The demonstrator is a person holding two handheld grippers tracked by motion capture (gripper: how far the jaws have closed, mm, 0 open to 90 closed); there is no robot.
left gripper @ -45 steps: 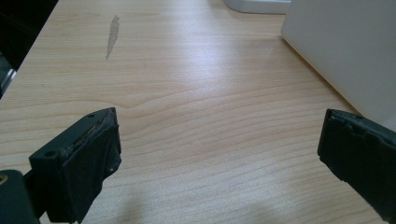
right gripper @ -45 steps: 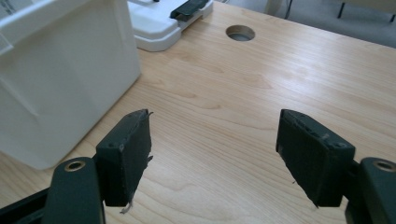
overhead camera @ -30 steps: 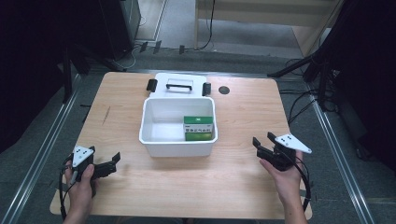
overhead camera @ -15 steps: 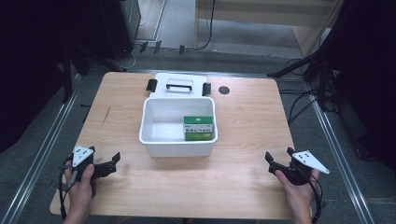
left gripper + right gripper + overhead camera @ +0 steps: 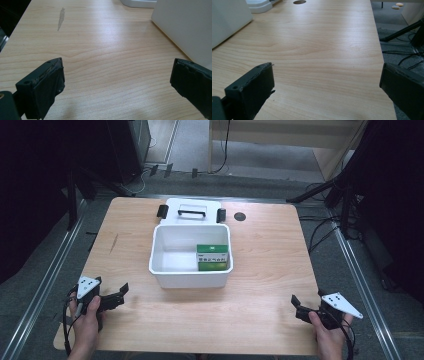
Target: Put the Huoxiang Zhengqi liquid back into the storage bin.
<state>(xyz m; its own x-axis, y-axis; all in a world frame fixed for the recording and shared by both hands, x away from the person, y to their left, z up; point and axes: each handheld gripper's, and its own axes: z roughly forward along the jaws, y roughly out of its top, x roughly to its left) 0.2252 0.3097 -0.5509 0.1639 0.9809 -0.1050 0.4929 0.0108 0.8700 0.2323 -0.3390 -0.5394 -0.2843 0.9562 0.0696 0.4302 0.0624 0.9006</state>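
White bin (image 5: 172, 270) mid-table, green box (image 5: 212, 257) inside its right half, lid (image 5: 191, 210) flat behind bin, left gripper (image 5: 119, 295) near bin's front-left, jaws spread, empty, right gripper (image 5: 300, 306) well off bin's front-right, jaws spread, empty.

Wood table (image 5: 260, 270): white bin (image 5: 170, 272) at centre, lid (image 5: 192, 211) flat behind, touching
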